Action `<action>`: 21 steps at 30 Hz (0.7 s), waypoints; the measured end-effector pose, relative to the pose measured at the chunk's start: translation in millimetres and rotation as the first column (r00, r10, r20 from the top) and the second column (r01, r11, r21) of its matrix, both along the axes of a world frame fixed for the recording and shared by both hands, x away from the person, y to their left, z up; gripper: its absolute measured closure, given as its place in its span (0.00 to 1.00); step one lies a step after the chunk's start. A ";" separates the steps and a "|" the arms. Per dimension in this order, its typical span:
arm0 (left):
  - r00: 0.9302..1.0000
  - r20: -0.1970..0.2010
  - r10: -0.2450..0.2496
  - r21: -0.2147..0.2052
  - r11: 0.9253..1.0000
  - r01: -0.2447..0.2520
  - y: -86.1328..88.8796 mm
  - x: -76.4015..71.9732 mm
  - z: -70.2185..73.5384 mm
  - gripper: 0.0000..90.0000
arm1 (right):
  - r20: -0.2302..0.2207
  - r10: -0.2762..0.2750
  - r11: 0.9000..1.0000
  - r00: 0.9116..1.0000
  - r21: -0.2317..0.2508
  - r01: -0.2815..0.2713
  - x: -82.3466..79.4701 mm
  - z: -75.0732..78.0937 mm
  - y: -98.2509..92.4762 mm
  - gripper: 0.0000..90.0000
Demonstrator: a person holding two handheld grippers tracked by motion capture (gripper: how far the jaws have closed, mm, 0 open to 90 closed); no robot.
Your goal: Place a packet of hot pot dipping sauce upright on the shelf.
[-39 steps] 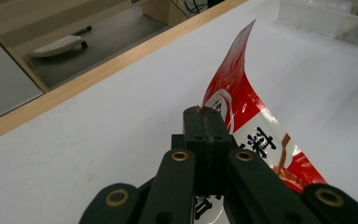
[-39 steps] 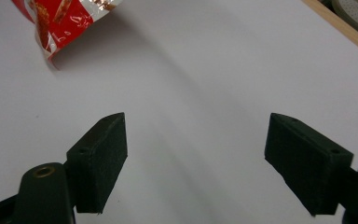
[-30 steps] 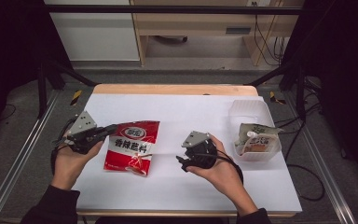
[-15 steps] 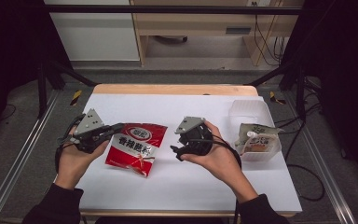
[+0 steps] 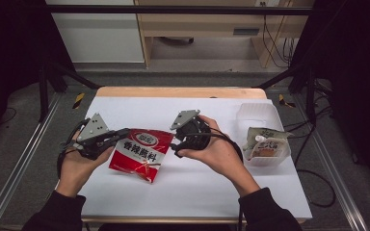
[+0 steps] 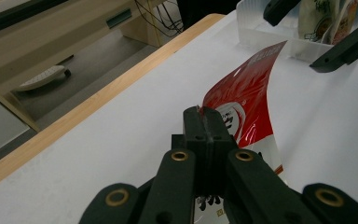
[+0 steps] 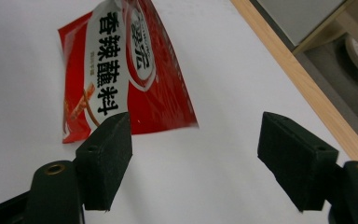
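A red seasoning packet (image 5: 139, 154) with a white label lies on the white table, and its left corner is lifted. My left gripper (image 5: 122, 135) is shut on that corner; in the left gripper view its jaws (image 6: 205, 119) pinch the packet (image 6: 247, 100). My right gripper (image 5: 175, 146) hovers at the packet's right edge, open. Its jaws have just been closing a little, and the pads touch nothing. In the right gripper view the packet (image 7: 121, 70) lies beyond the open right gripper (image 7: 200, 161). The right gripper's fingers (image 6: 345, 49) show past the packet's far end.
A clear plastic container (image 5: 260, 115) stands at the table's right and holds a spouted pouch (image 5: 265, 144). The table's wooden far edge (image 5: 173, 91) runs across the back. Bare white tabletop (image 5: 188, 187) lies in front of the hands.
My right hand has risen and moved left, from the table's middle to the packet's right edge. The left gripper keeps its hold and has hardly moved.
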State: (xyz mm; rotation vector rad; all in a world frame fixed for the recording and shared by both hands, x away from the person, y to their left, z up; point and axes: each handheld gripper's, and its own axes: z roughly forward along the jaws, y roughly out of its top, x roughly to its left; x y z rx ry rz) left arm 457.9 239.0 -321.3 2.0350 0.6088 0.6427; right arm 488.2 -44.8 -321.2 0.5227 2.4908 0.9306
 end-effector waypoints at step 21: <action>0.999 0.016 -0.035 0.005 0.999 0.035 -15.7 -3.8 10.8 1.00 | -0.153 0.117 0.991 0.981 -0.044 -0.125 16.5 -7.8 31.0 0.71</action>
